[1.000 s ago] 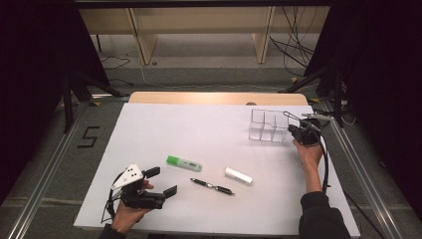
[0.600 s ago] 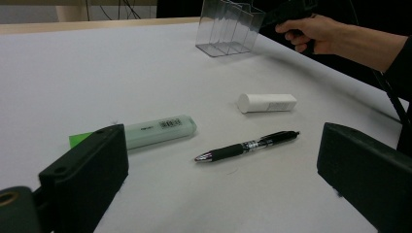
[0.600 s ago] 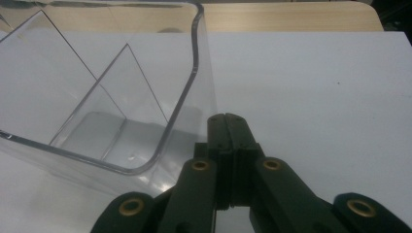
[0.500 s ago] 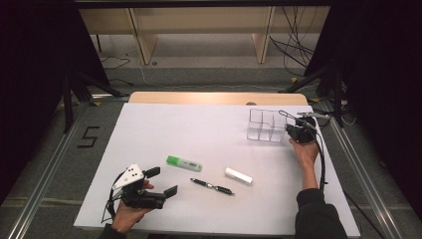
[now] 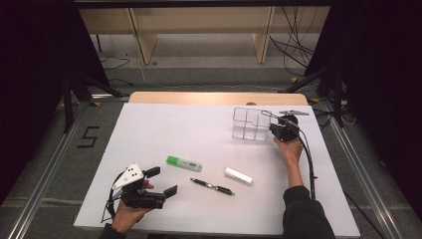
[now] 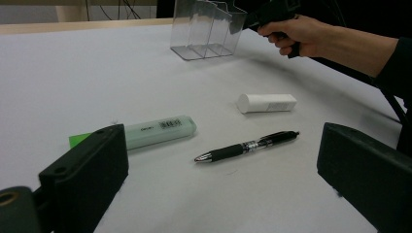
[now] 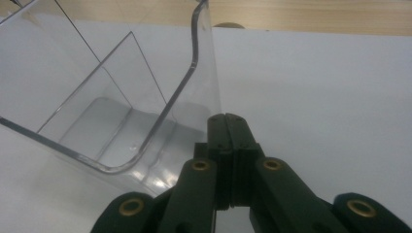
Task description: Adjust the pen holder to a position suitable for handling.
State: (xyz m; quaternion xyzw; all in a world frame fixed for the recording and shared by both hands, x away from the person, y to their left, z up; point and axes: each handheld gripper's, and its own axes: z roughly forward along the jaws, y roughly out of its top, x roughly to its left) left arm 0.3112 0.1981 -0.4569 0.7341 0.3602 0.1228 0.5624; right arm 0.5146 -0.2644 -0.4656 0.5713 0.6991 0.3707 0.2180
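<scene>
The high view looks forward and down from above the person's side, taking in the whole white counter [image 5: 199, 134]. The left gripper view sits low, just above the surface, looking across it between its own two black jaws toward the clear plastic compartment organiser [image 6: 206, 29]. The right gripper view rides very close to that organiser's wall [image 7: 97, 111], looking along closed jaws. All three views share the organiser [image 5: 250, 124] and the counter around it.
</scene>
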